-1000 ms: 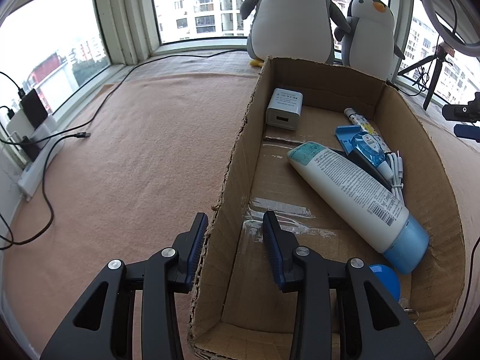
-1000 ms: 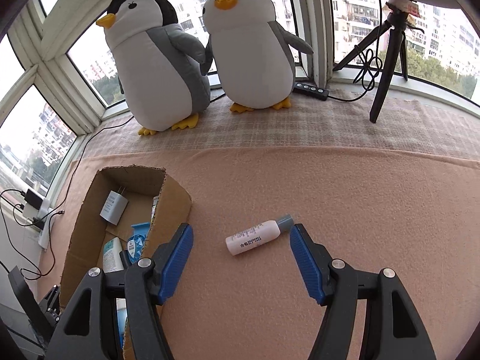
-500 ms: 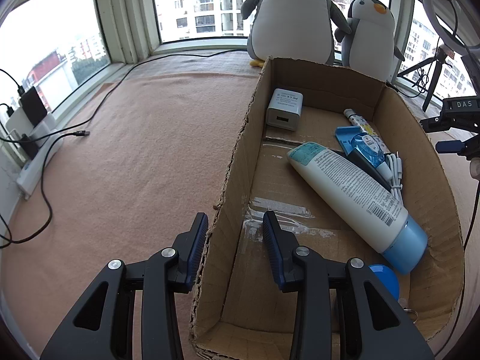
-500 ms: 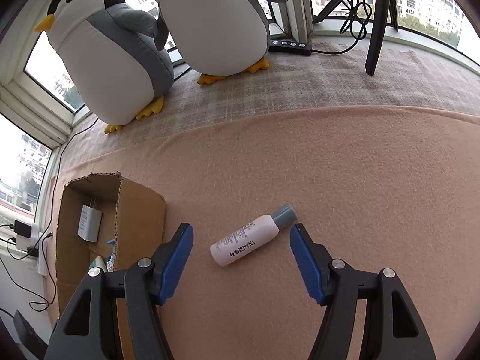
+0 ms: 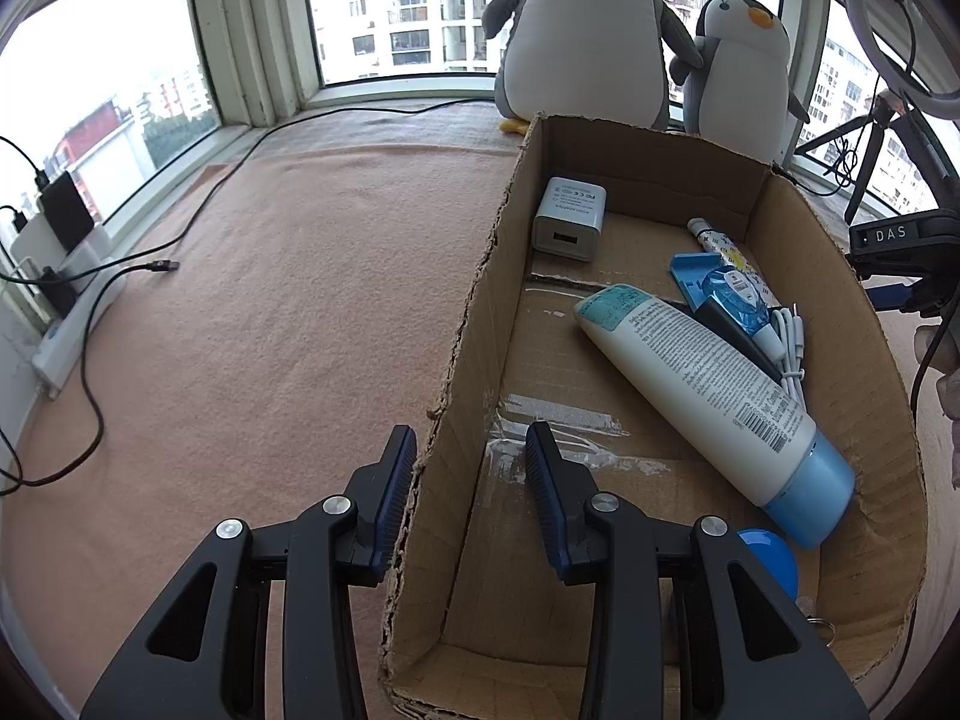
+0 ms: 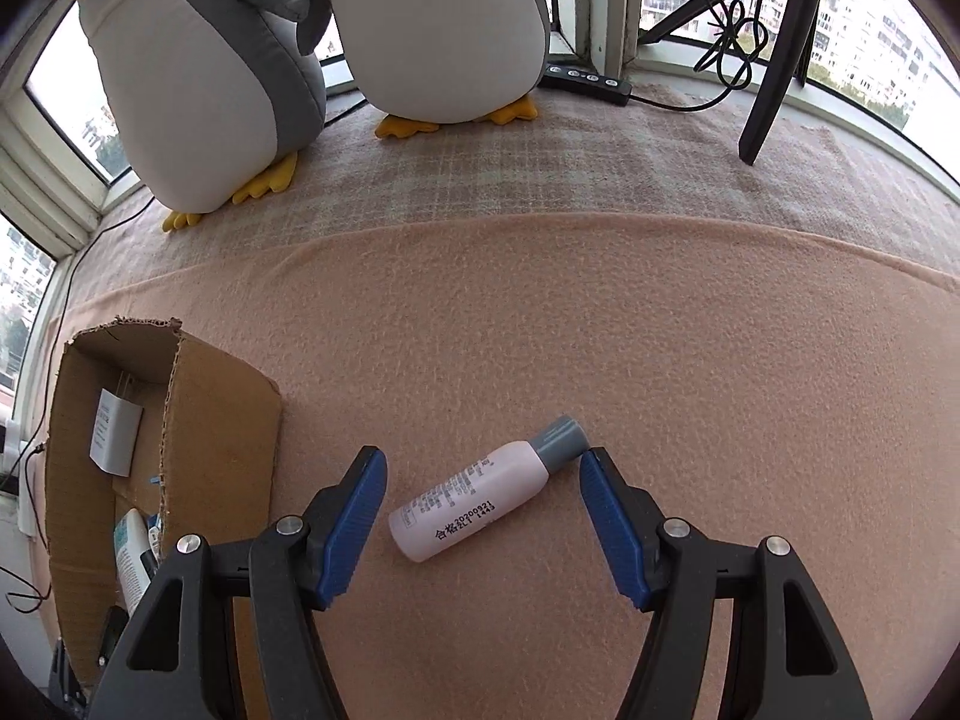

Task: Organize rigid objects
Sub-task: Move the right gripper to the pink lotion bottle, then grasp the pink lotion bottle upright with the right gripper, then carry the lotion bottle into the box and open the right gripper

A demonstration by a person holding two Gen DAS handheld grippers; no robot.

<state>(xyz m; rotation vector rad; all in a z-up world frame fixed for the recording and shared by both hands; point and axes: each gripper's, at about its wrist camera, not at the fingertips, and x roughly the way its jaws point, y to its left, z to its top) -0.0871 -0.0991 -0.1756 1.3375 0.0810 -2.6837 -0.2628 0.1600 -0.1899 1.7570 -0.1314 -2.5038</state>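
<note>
The small bottle [image 6: 480,495] lies on its side on the pink blanket [image 6: 600,330], grey cap toward the far right, printed label up, just right of the box [image 6: 222,420]. My right tool [image 6: 482,519] is spread wide around it, one blue pad near the bottle's base on the left and the other just beside the cap on the right; I cannot tell whether that pad touches the cap. My left tool [image 5: 471,495] straddles the box's left wall [image 5: 474,360] near the near corner, one finger outside and one inside, at a narrow gap with the cardboard between the pads; whether they press it I cannot tell. Inside the box a large white tube [image 5: 708,396] with a light blue cap lies diagonally; a white charger [image 5: 569,217] sits at the far left corner, and along the right wall are a slim patterned tube [image 5: 720,246], a blue tape dispenser [image 5: 729,294] and a white cable [image 5: 791,348]. A blue ball [image 5: 771,558] shows at the near right corner. Two plush penguins [image 6: 432,30] stand at the far window on a plaid cloth, with a tripod [image 6: 774,48] to their right and a black cable [image 5: 198,216] trailing over the blanket on the left.
</note>
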